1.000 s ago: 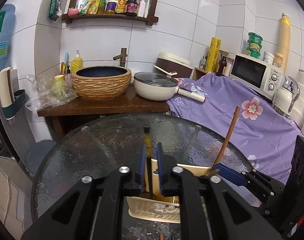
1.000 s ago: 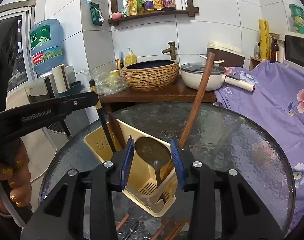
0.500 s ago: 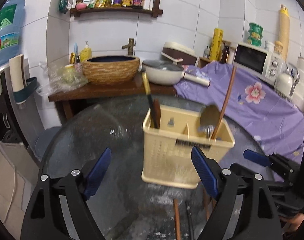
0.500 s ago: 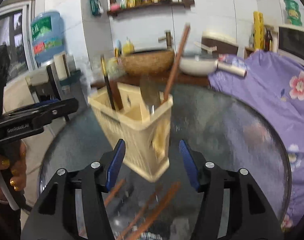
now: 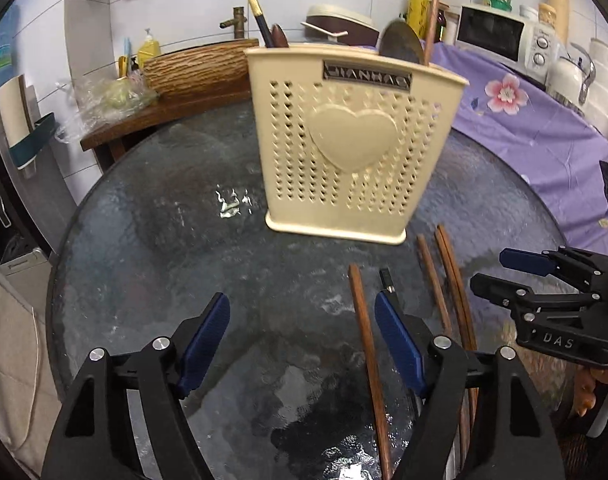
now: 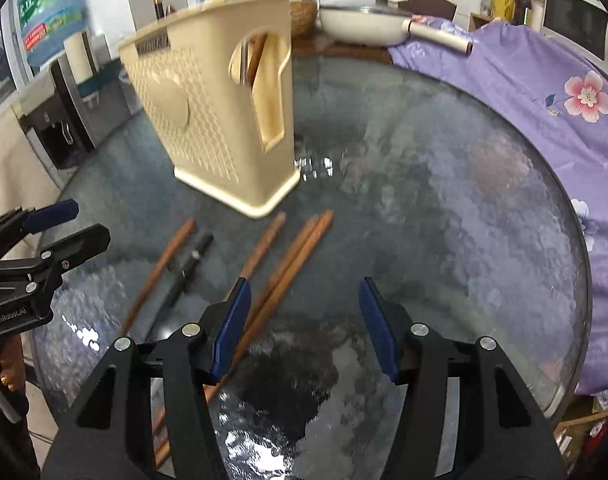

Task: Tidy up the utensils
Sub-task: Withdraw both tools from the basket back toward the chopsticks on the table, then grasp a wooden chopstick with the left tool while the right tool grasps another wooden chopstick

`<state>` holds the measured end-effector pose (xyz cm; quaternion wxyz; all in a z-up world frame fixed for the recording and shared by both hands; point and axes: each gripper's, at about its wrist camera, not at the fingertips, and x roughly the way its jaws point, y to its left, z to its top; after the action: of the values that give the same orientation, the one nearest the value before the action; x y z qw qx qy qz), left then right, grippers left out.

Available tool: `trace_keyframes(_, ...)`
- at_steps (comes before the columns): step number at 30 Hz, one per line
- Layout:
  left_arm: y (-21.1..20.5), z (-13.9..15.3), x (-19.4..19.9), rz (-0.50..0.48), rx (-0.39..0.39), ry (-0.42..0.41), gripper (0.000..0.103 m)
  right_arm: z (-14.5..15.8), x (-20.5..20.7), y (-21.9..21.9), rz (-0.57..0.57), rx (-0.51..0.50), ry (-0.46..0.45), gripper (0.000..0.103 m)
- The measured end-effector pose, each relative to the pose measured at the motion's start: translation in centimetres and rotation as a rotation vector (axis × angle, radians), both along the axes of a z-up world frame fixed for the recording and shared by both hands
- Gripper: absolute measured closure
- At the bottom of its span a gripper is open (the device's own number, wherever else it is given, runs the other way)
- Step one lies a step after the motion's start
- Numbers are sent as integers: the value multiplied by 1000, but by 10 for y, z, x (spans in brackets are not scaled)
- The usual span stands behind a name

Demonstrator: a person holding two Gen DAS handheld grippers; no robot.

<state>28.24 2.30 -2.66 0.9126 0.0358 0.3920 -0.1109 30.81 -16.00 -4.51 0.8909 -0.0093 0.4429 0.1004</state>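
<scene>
Chopsticks (image 5: 366, 344) on tabletop (image 5: 151, 264) near holder (image 5: 352, 140): stiff, light, slippery; best pinched mid-shaft; left gripper (image 5: 304, 344) fingers closing, empty; right gripper (image 6: 304, 320) fingers apart.

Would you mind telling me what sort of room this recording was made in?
Most likely a small home kitchen. A microwave stands at the tiled wall, a lidded pan sits on a wooden counter by a basin tap, and a utensil holder stands on the glass table.
</scene>
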Motion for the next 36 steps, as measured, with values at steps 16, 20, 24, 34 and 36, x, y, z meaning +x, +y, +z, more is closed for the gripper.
trace_keyframes(16,-11,-15,-2,-29,17,35,35,-10,-6,12,52,-137,20,47)
trace_keyframes(20,-11,-20,0,-30,21,48,39,-13,-8,-3,39,-122,43,47)
trace_keyframes(24,-14,-22,2,-41,17,67,48,-13,-2,-16,8,-66,73,47)
trace_keyframes(34,-34,-27,8,-89,47,94,62,-13,11,-17,-19,-63,64,55)
trace_keyframes(36,-37,-29,10,-98,54,100,66,-13,17,-17,-21,-63,61,57)
